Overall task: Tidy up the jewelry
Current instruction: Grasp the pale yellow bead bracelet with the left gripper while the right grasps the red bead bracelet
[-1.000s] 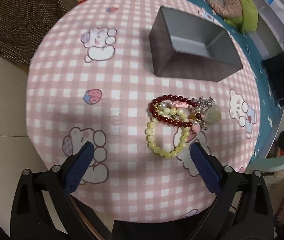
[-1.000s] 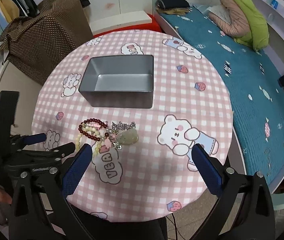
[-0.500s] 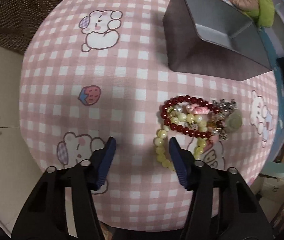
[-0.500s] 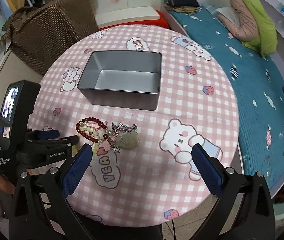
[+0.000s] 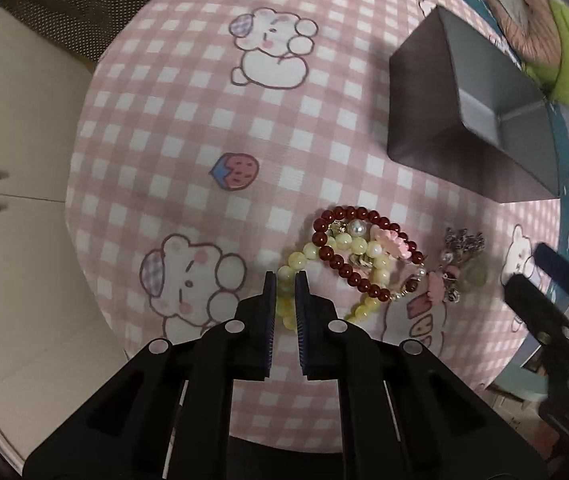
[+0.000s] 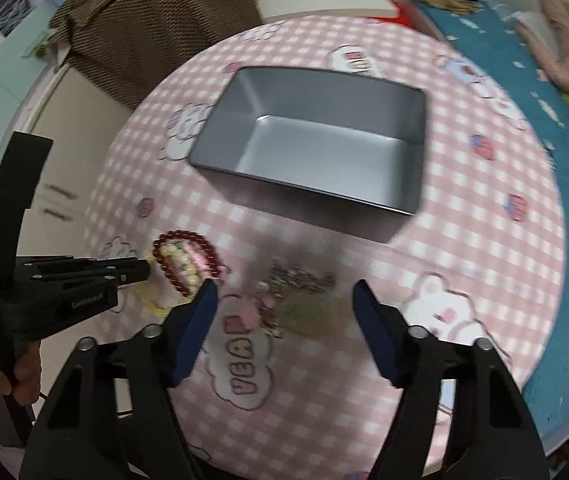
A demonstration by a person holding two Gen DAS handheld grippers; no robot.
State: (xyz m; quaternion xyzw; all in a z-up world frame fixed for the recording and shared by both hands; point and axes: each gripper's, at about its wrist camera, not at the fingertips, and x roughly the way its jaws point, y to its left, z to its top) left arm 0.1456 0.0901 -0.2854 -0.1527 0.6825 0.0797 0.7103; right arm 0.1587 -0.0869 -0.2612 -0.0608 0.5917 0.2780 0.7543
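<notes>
While clamped: yellow bracelet [image 5: 286, 280], left gripper [image 5: 285, 276]

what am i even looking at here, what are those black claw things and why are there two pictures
The black claws are hand-held grippers, one in each of a person's hands, each with a camera looking along its fingers; hence two pictures. Left gripper has just closed on the pale yellow bead bracelet, tangled with a dark red bead bracelet on the pink checked tablecloth. Right gripper, jaws closing but apart, hangs over a blurred charm piece. The grey metal box behind holds nothing.
</notes>
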